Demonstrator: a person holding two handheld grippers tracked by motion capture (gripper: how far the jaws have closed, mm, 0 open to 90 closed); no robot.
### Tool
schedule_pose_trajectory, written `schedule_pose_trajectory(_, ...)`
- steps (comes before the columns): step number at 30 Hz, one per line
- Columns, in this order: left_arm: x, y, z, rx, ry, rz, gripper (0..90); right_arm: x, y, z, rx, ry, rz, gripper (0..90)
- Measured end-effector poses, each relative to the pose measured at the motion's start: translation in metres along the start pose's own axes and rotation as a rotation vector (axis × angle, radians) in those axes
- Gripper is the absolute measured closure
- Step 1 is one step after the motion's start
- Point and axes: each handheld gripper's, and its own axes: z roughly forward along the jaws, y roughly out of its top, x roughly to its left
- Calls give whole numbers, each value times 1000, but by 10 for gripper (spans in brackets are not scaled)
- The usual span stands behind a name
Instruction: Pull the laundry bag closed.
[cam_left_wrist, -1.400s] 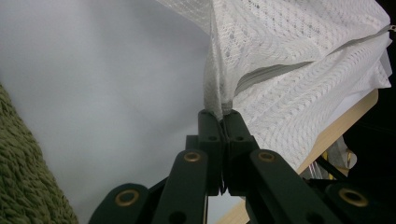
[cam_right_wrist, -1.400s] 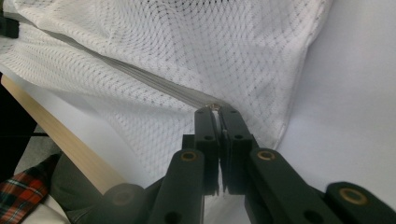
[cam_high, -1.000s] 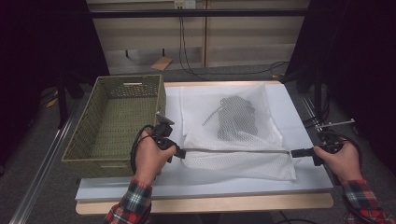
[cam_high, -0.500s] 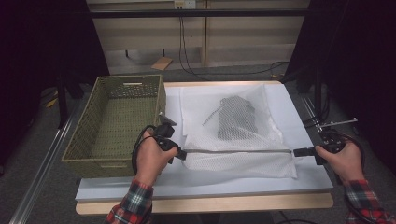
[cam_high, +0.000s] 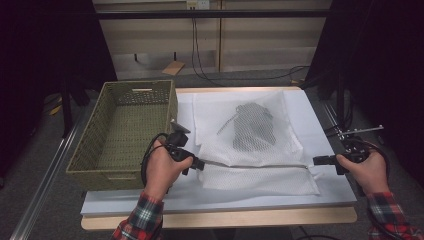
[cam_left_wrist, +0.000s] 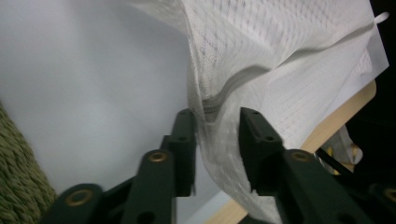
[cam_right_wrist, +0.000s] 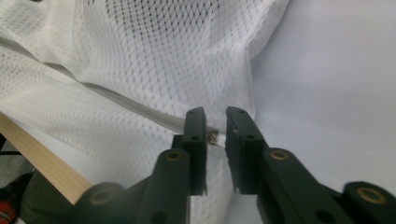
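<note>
Both just loosened: left claw (cam_left_wrist: 215, 140) spread a little around the white mesh bag (cam_high: 250, 145) by its zipper (cam_left_wrist: 219, 95), right claw (cam_right_wrist: 215, 140) barely apart at the zipper pull (cam_right_wrist: 214, 136).

This looks like a lab or test room: a plain white table (cam_high: 325, 112) stands on a grey floor (cam_high: 50, 200), with black curtains (cam_high: 385, 75) at the sides, loose cables (cam_high: 235, 75) and metal rails (cam_high: 42, 185).
</note>
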Motion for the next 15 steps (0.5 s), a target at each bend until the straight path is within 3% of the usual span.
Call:
schedule_pose_trajectory(6,-3,1,-5,-75,-21,50,389,9,2,1,-21,4,-14,653)
schedule_pose_trajectory(7,-3,1,-4,-80,-7,41,376,11,3,2,-18,5,-16,640)
schedule_pose_trajectory(8,-2,1,-4,-62,-8,60,386,11,3,3,-21,12,-19,615)
schedule_pose_trajectory(12,-3,3,1,-93,-10,72,272,15,4,8,-26,18,-24,545)
schedule_pose_trajectory(15,-3,3,2,-107,-11,84,239,18,5,11,-26,17,-35,504)
